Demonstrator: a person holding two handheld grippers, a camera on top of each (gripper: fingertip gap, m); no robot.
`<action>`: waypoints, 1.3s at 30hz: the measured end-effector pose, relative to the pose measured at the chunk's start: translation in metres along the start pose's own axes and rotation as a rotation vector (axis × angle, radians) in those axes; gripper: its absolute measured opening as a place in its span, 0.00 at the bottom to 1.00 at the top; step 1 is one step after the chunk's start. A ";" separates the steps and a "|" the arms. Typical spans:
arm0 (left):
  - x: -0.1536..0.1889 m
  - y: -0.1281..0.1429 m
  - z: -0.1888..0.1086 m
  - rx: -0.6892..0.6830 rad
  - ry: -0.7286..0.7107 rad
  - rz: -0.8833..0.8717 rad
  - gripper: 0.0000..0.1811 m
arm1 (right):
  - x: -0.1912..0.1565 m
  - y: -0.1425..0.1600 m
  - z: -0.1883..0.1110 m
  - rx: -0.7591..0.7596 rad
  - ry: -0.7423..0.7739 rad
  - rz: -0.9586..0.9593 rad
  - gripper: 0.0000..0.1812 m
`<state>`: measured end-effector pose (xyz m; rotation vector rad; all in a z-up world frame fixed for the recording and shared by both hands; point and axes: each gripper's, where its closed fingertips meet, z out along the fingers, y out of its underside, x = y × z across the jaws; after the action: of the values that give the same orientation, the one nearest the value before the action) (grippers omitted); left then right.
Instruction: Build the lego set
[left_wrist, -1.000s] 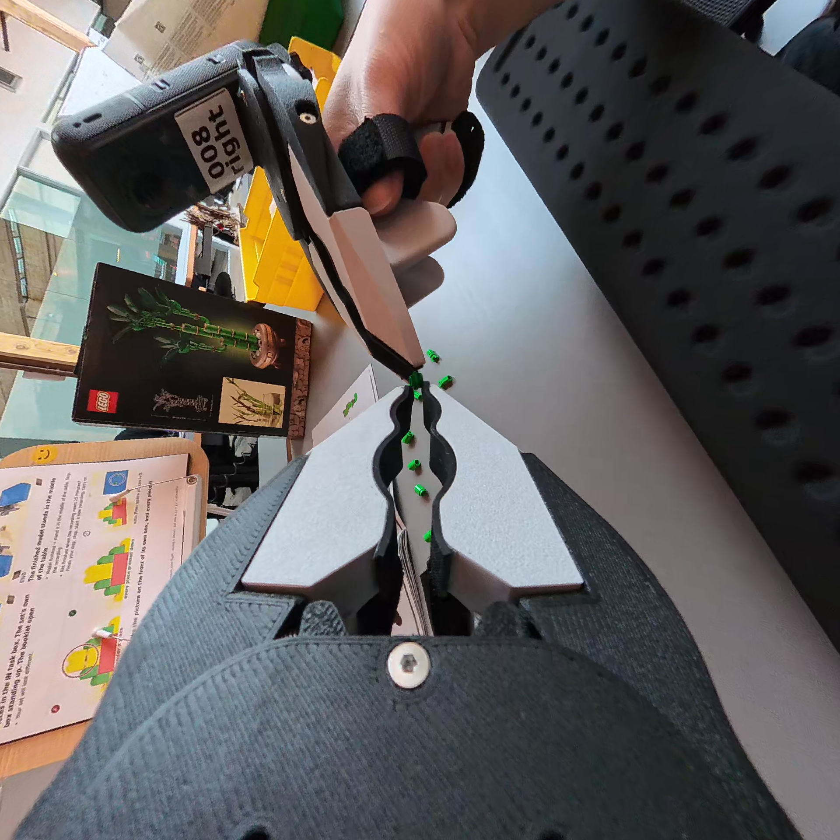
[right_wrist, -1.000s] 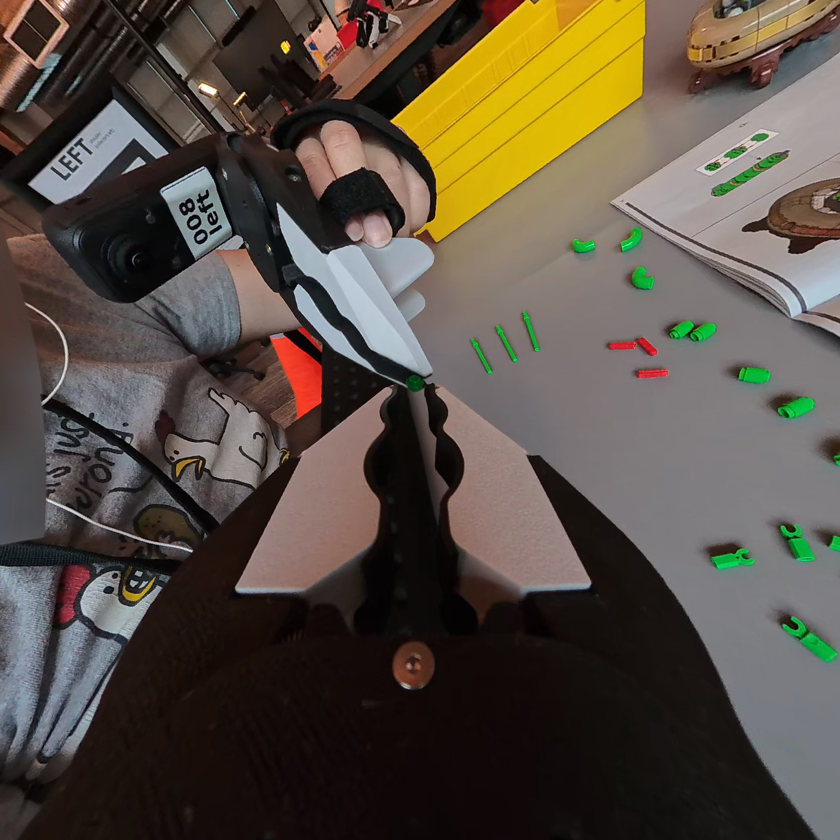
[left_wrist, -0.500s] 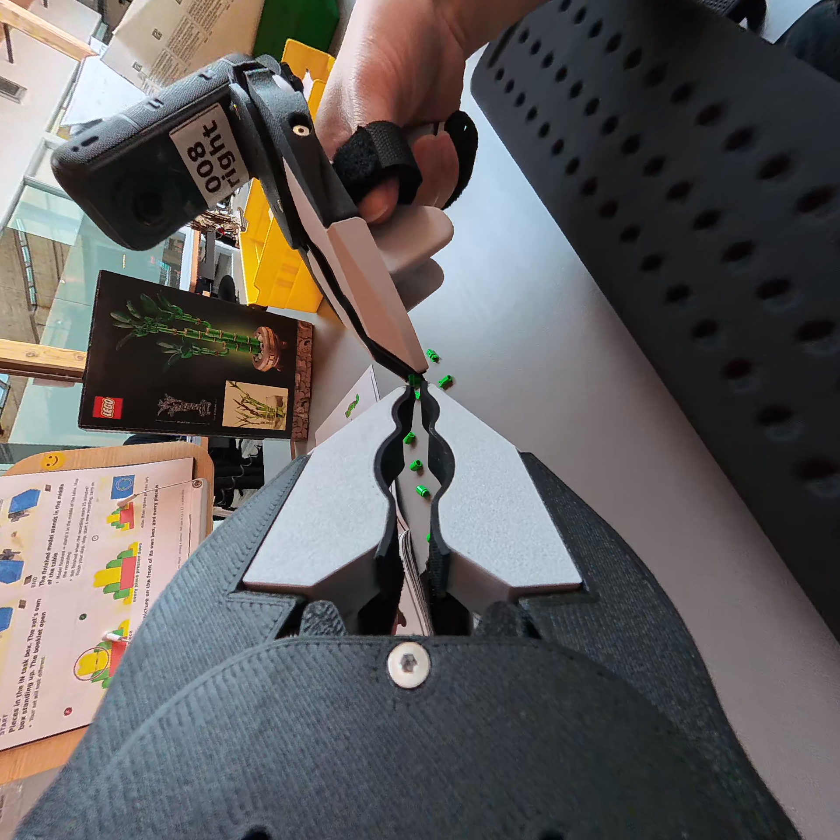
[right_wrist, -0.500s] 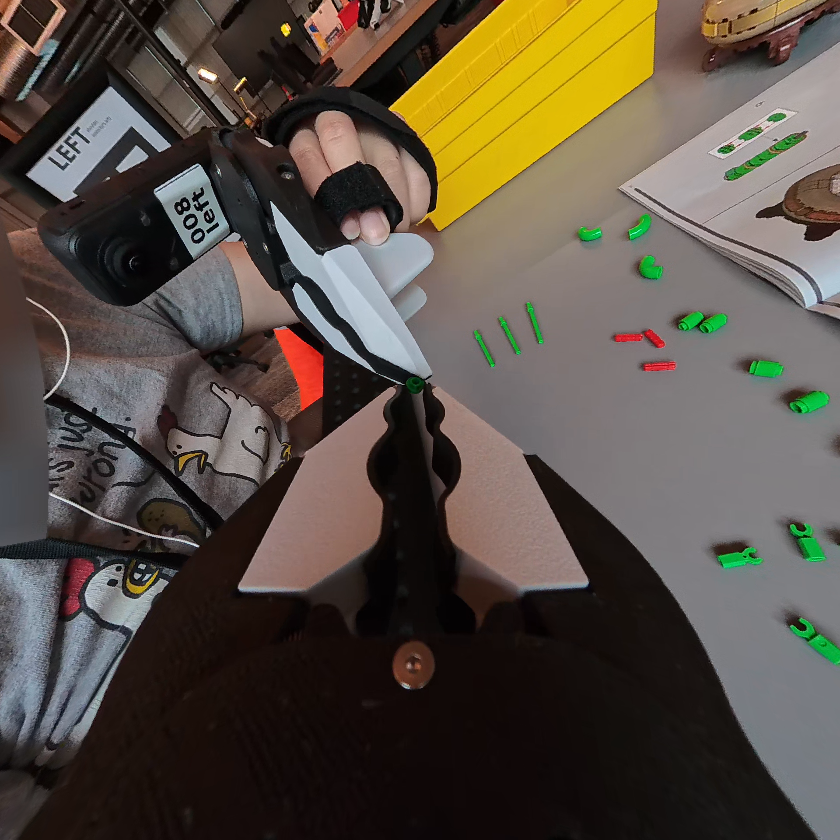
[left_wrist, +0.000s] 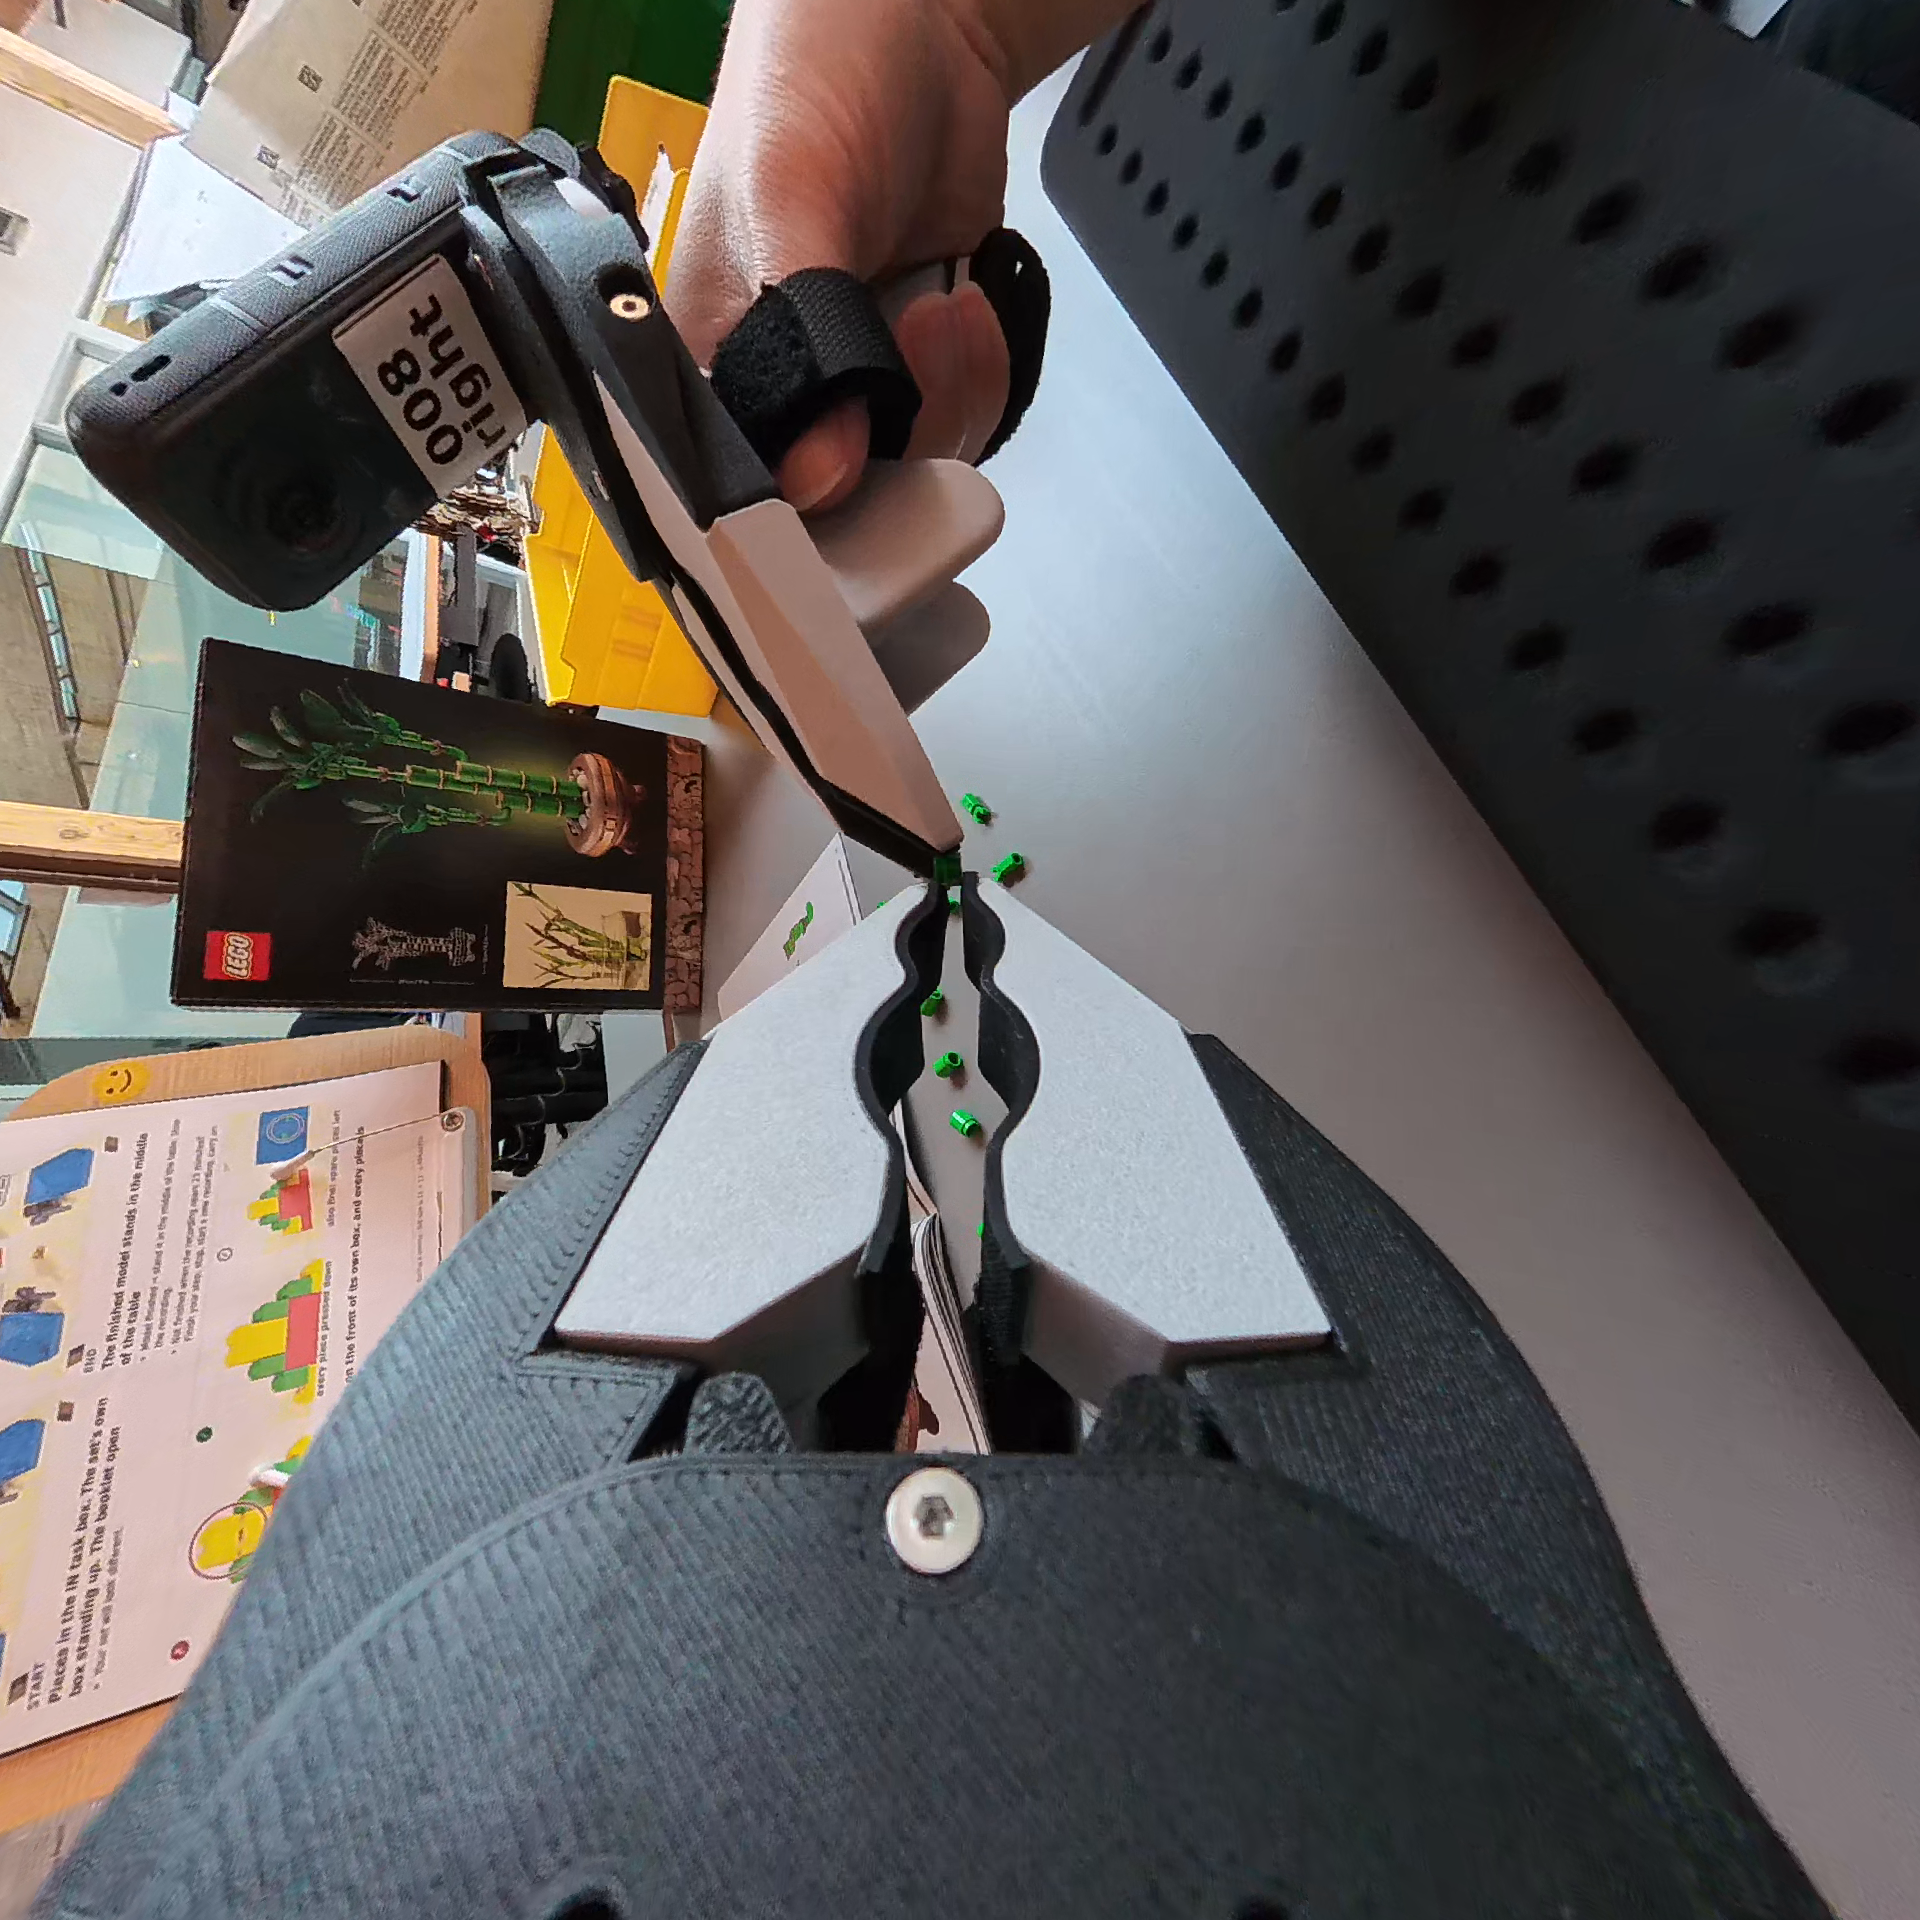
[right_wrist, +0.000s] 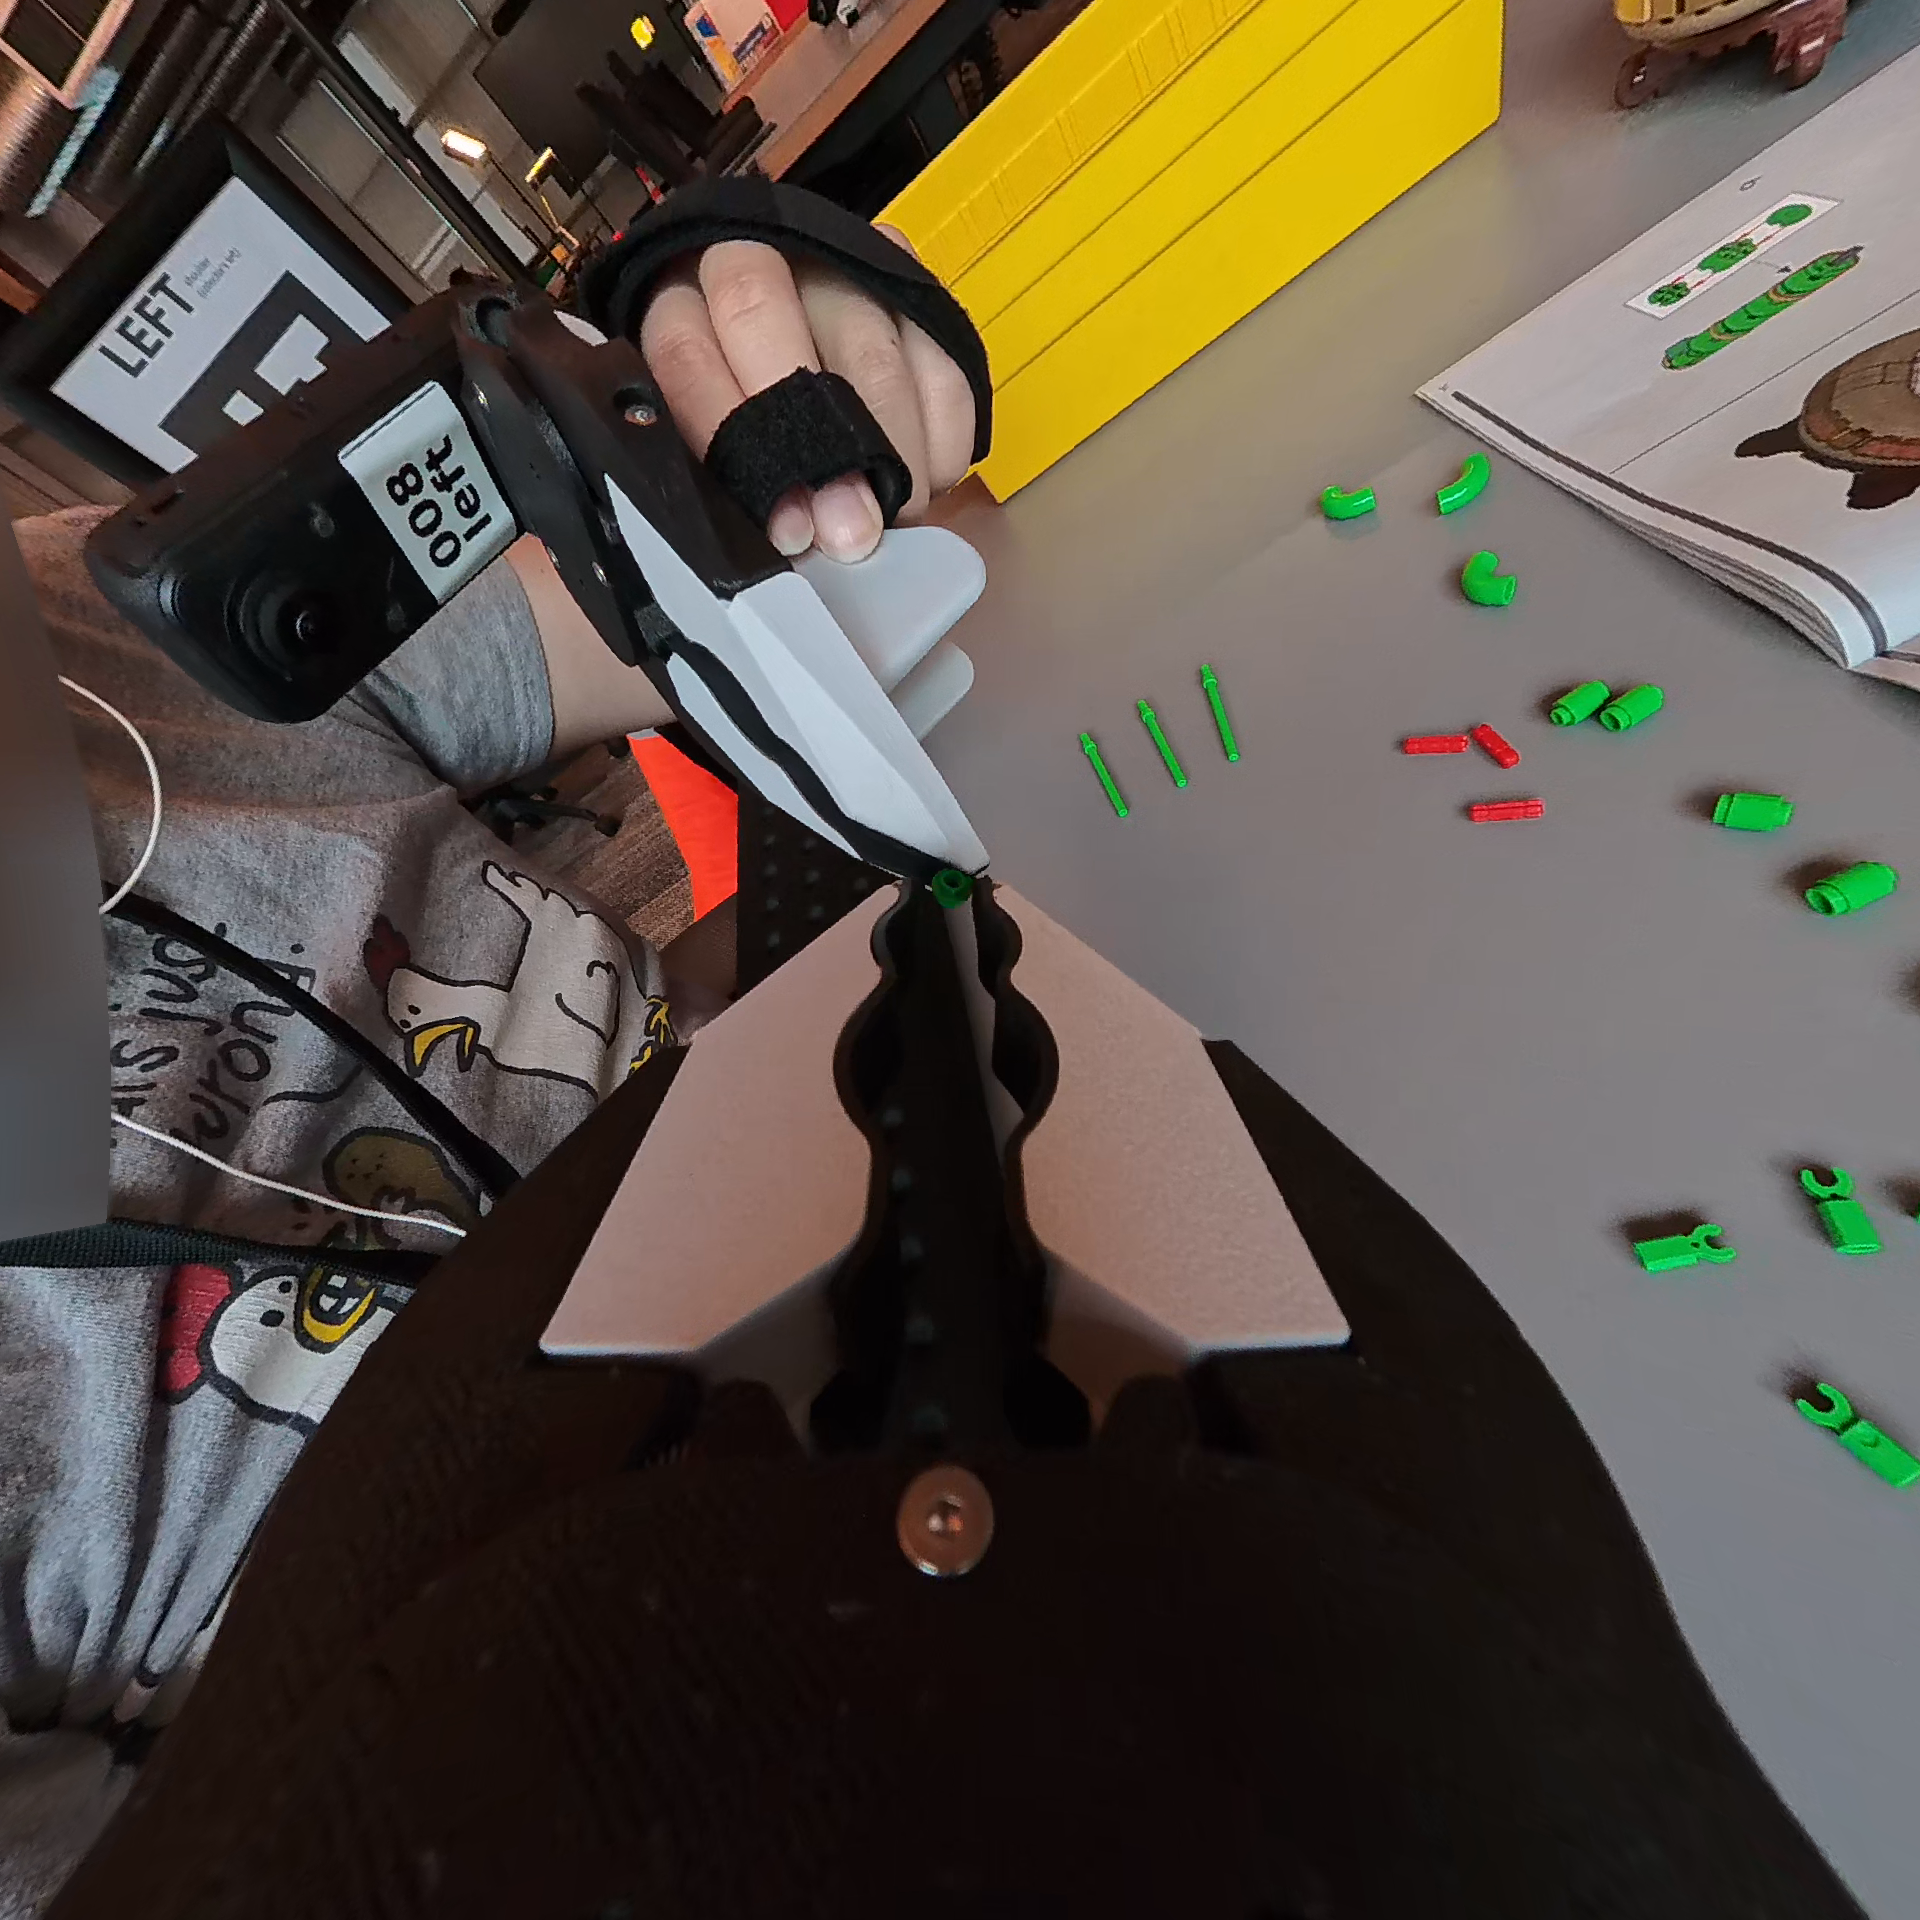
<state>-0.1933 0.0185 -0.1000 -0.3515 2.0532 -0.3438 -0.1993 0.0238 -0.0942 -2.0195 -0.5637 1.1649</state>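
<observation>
Barely any shift since earlier: both grippers still tip to tip above grey table (right_wrist: 1299, 1039). Left gripper (left_wrist: 954, 883) and right gripper (right_wrist: 951, 896) both pinched on small green piece (right_wrist: 951, 886). Loose green pieces (right_wrist: 1751, 810) scattered right, near booklet (right_wrist: 1714, 416).

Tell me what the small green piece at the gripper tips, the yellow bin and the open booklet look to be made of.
Small green piece: likely hard moulded plastic, glossy, with saturated, uniform colour like the loose bricks on the table.
Yellow bin: probably rigid plastic, smooth and slightly shiny, with moulded ridges along its side.
Open booklet: printed paper, matte to satin, with thin stacked page edges showing at its near side.
</observation>
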 end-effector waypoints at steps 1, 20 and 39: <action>0.000 0.000 0.000 -0.001 0.002 0.001 0.01 | 0.000 0.000 0.000 0.000 -0.001 0.001 0.04; -0.015 0.019 0.000 0.004 -0.048 -0.262 0.12 | 0.044 -0.005 -0.035 -0.028 0.233 -0.111 0.03; -0.003 0.036 0.002 -0.001 0.002 -0.316 0.07 | 0.199 0.013 -0.056 -0.548 0.592 -0.383 0.03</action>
<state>-0.1934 0.0527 -0.1122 -0.6793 1.9997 -0.5345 -0.0520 0.1286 -0.1961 -2.4109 -0.9684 0.1571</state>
